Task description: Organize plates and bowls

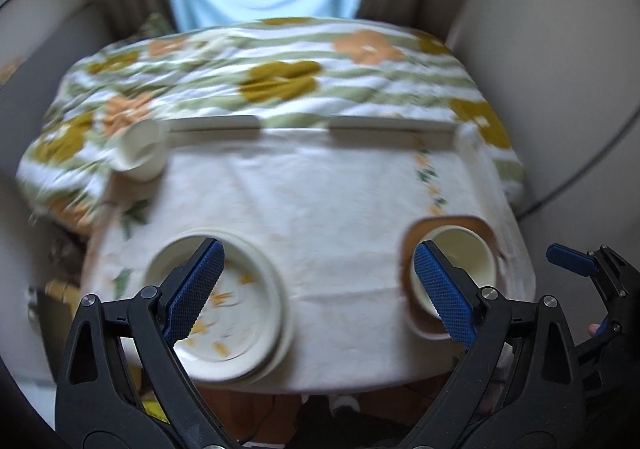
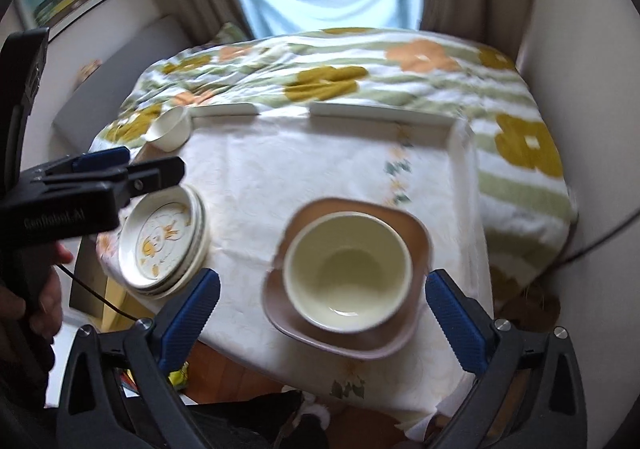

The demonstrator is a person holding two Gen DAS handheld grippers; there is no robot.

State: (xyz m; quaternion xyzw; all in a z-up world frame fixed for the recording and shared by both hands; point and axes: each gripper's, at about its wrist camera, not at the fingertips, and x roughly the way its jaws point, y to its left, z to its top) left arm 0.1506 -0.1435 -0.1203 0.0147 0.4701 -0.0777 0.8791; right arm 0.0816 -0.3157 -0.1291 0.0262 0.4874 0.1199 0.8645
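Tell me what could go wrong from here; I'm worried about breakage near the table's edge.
The stacked plates sit at the left edge of the table, partly overhanging; a nudge might tip them off. The cream bowl on the pink square plate could slide if the plate is lifted alone. The small cup lies tilted at the far corner and may roll.

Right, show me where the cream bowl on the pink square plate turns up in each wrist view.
Left wrist view: cream bowl at lower right, partly behind the left tool's right finger, on the pink square plate.
Right wrist view: cream bowl just below centre, between the open fingers of the right tool, on the plate.
Shared landmark: the stack of floral round plates, left of the bowl in both views.
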